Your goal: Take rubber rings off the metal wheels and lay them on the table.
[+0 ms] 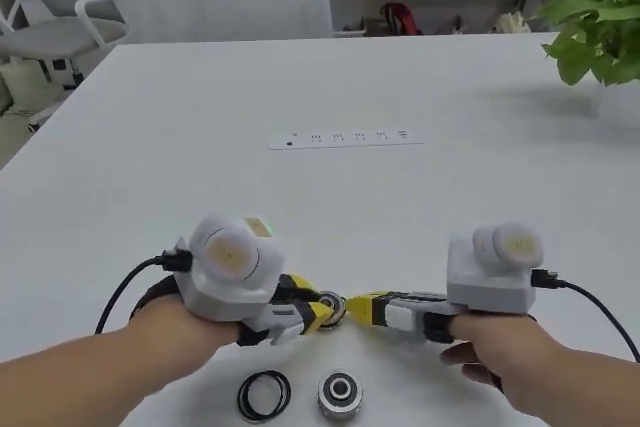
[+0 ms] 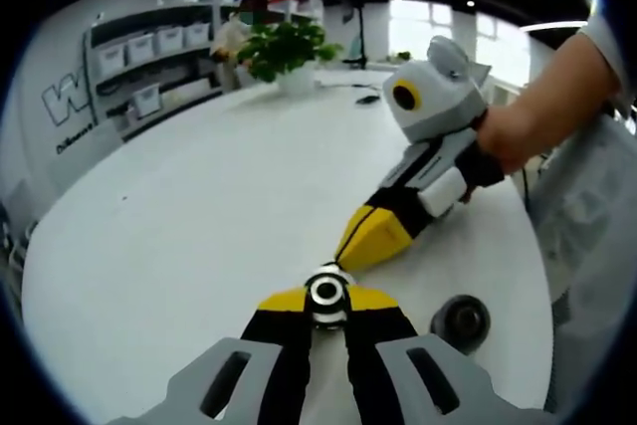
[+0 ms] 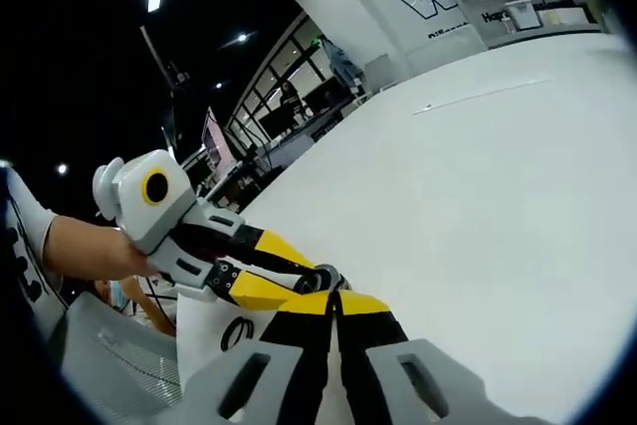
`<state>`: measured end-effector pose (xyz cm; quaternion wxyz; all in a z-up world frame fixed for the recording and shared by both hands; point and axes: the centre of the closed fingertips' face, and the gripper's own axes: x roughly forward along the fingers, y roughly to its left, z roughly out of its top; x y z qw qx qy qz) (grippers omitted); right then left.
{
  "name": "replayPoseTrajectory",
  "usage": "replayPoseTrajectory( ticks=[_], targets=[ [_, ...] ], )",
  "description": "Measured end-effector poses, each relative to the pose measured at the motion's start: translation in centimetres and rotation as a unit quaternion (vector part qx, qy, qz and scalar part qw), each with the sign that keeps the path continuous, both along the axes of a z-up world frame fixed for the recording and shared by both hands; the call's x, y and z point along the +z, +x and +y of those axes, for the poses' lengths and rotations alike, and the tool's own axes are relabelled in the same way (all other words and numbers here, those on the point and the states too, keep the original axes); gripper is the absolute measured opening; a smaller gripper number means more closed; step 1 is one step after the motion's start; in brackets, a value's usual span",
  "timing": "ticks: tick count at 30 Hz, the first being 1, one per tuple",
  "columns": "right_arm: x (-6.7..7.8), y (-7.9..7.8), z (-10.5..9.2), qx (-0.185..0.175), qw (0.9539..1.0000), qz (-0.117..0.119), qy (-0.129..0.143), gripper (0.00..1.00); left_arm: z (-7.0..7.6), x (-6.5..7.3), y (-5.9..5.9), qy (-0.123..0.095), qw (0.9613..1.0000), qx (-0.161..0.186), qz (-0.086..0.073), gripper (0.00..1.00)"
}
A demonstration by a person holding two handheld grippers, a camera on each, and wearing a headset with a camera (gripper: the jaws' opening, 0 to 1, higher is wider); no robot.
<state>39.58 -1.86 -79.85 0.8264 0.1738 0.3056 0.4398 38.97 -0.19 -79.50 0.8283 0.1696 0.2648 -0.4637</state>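
A small metal wheel [image 1: 333,307] with a black rubber ring around it is held above the table's near edge, and my left gripper [image 1: 322,313] is shut on it. In the left gripper view the wheel [image 2: 326,292] sits between the yellow fingertips [image 2: 284,300]. My right gripper [image 1: 358,309] comes in from the right with its jaws together, tips touching the wheel's rim [image 3: 323,278]. I cannot tell whether they pinch the ring. Loose black rubber rings [image 1: 264,394] lie on the table below, beside a second metal wheel [image 1: 340,393].
A white power strip [image 1: 345,137] lies mid-table. A potted plant [image 1: 600,17] stands at the far right corner, and an office chair [image 1: 60,32] at the far left. Black cables trail from both grippers.
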Motion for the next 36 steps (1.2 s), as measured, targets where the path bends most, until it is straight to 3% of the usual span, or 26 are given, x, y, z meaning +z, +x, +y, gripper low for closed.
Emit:
replayPoseTrajectory(
  ticks=[10, 28, 36],
  targets=[
    [0.3, -0.2, 0.3, -0.005, 0.9999, 0.008, 0.005, 0.00, 0.0, -0.1, -0.1, 0.002, 1.0000, 0.006, 0.003, 0.12],
    [0.9, -0.9, 1.1, 0.028, 0.9994, -0.017, -0.013, 0.00, 0.1, 0.0, -0.1, 0.010, 0.9999, 0.005, 0.004, 0.12],
    [1.5, -1.1, 1.8, 0.037, 0.9991, -0.021, 0.005, 0.00, 0.0, -0.1, -0.1, 0.013, 0.9999, 0.003, 0.005, 0.12]
  ],
)
